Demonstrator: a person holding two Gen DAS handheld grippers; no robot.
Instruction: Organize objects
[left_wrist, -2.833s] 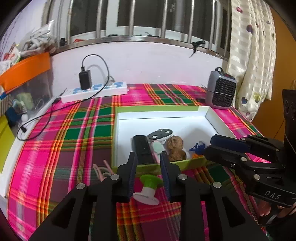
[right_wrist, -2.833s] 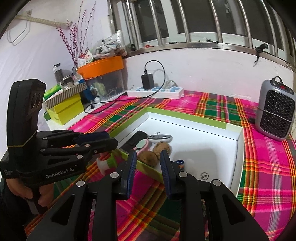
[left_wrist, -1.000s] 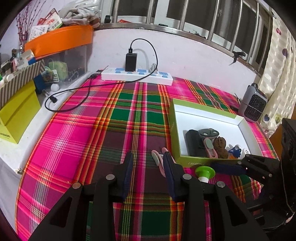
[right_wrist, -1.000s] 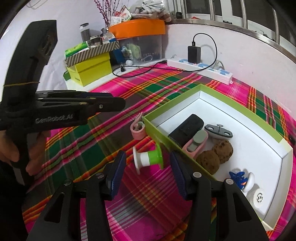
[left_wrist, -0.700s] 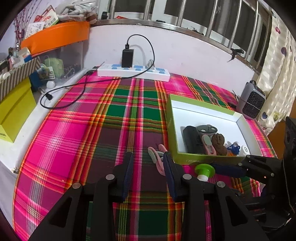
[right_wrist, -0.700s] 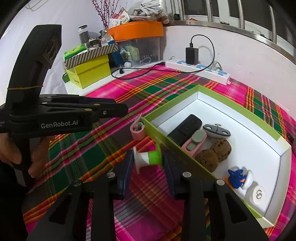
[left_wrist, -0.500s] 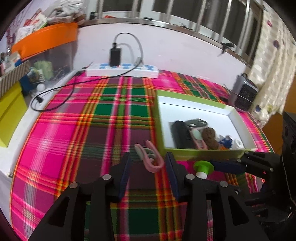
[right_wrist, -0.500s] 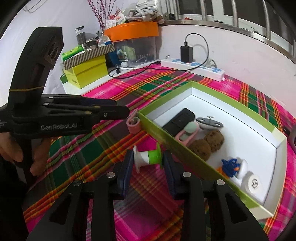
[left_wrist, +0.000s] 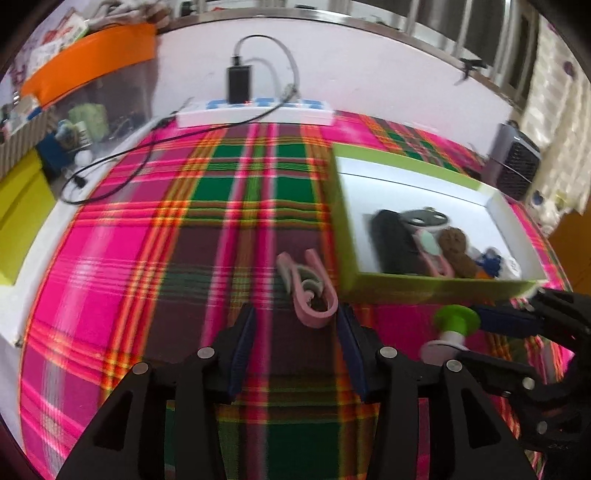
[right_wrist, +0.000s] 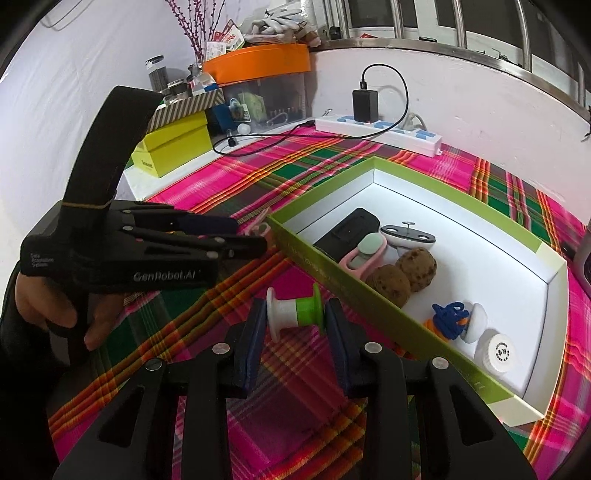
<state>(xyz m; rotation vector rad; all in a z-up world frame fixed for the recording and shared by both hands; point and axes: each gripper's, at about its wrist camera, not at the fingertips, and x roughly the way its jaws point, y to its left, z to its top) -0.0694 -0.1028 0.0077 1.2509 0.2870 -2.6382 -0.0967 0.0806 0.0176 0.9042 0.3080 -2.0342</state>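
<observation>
Closing since a second ago, my right fingers (right_wrist: 294, 319) now clamp the green-and-white plastic spool (right_wrist: 294, 312) endwise, while my left fingers (left_wrist: 295, 334), opening, straddle nothing just short of the pink plastic clip (left_wrist: 308, 291).

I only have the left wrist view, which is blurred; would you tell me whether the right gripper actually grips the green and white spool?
Observer: Yes. The right gripper has a pad pressed on each end flange of the spool.
Operator: Thank you. What is the pale blur in the box's near right corner?
Observer: A white round cap with a black printed mark lies on the floor of the box, beside a blue tangle.
</observation>
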